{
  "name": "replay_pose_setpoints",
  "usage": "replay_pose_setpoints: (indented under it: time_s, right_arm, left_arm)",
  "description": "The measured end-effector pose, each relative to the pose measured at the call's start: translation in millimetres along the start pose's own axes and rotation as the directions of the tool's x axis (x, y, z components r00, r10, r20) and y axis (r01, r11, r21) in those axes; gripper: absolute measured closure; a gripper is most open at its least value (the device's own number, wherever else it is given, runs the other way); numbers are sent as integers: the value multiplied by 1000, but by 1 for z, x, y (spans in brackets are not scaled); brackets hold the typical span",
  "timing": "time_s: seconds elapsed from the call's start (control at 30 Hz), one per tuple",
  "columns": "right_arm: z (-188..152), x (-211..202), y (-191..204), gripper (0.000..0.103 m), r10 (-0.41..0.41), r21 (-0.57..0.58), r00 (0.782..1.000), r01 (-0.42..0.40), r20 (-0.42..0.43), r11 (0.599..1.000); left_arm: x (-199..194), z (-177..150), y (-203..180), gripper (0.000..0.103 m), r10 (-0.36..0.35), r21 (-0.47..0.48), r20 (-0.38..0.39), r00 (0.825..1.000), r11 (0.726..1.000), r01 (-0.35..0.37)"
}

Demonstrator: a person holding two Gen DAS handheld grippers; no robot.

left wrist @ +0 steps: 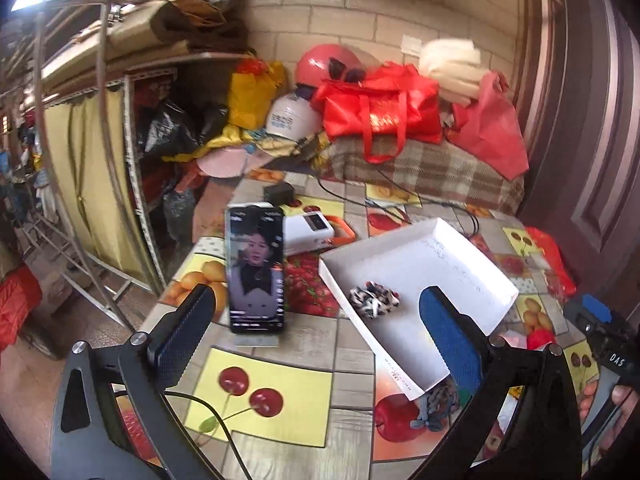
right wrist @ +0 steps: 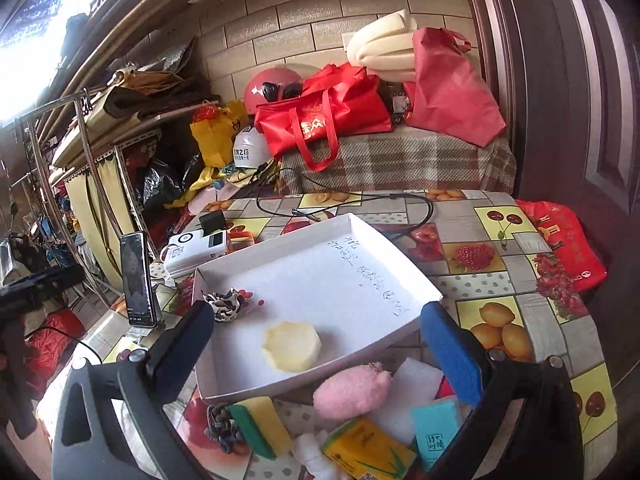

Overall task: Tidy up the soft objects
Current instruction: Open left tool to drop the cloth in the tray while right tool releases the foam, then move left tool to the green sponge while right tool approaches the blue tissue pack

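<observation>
A white shallow box (right wrist: 320, 280) lies on the fruit-print table. Inside it are a leopard-print scrunchie (right wrist: 224, 304) and a pale yellow round puff (right wrist: 292, 346). My right gripper (right wrist: 316, 350) hangs open above the box's near edge, with nothing between its fingers. In front of the box lie a pink fluffy pouch (right wrist: 352, 392), a white foam block (right wrist: 416, 388), a yellow-green sponge (right wrist: 260, 424) and a dark scrunchie (right wrist: 222, 428). My left gripper (left wrist: 316, 336) is open and empty, left of the box (left wrist: 420, 264); the leopard scrunchie (left wrist: 374, 300) shows between its fingers, farther off.
A phone on a stand (left wrist: 256, 272) is upright left of the box, with a white power bank (left wrist: 308, 232) and cables behind it. A yellow tissue pack (right wrist: 368, 452) and a teal pack (right wrist: 436, 432) lie nearest me. Red bags (right wrist: 324, 120) pile on a plaid bench by the wall.
</observation>
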State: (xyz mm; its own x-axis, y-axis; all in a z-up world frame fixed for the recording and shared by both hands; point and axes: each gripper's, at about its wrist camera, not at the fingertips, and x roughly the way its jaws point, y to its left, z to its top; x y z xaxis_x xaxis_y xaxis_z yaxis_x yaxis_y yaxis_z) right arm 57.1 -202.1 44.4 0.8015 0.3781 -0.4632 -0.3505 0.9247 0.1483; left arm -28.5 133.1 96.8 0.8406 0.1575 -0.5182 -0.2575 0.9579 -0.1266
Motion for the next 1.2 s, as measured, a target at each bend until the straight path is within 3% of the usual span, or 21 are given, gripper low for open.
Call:
replay_pose_setpoints:
  time_s: [0.1,0.17,0.3,0.37,0.43,0.5,0.6,0.7,0.77,0.87,1.07,1.2]
  right_arm:
    - [-5,-15,-12,0,23,14,1000,-23,19,1000]
    - [-7,-25,-19,0,38,44,999,-40,37,998]
    - [-7,-44,-28,0,24,114,996,-33,82,993]
    - [-6,-56,-30,0,5,155,994,-22,113,988]
    - [-9,-70,-32,0,-19,180,989,-8,146,984]
    - [-14,-80,-30,0,-52,202,987,20,153,979]
    - [-24,-99,-27,0,-105,239,983,66,153,969]
    - [-34,-119,-23,0,-181,238,969,139,165,961]
    - [-37,-132,-25,0,-242,250,958,198,157,948]
    - [-36,-151,-33,0,-326,240,934,285,150,928]
    - [-34,-158,-56,0,-467,151,879,450,100,880]
    - [-53,-137,-86,0,-425,164,905,420,-5,892]
  left_arm:
    - [-79,9,37,0,141,-76,132,981,988,-132]
    - [-132,12,62,0,258,-136,202,945,963,-234]
    - [-215,12,110,0,452,-258,268,851,885,-388]
    - [-233,9,127,0,494,-264,267,828,864,-430]
    - [-235,2,143,0,468,-248,263,844,878,-410]
    - [-218,-8,154,0,395,-239,230,890,909,-342]
    - [-171,-22,159,0,243,-208,121,962,954,-215]
    - [-117,-35,144,0,81,-128,35,996,989,-75]
    - [-84,-38,124,0,-11,-76,-22,1000,997,9]
    - [-51,-34,85,0,-121,5,-69,990,993,122]
    - [-14,-26,-14,0,-280,163,-108,954,941,295]
    - [14,-50,-68,0,-304,185,-200,932,922,340]
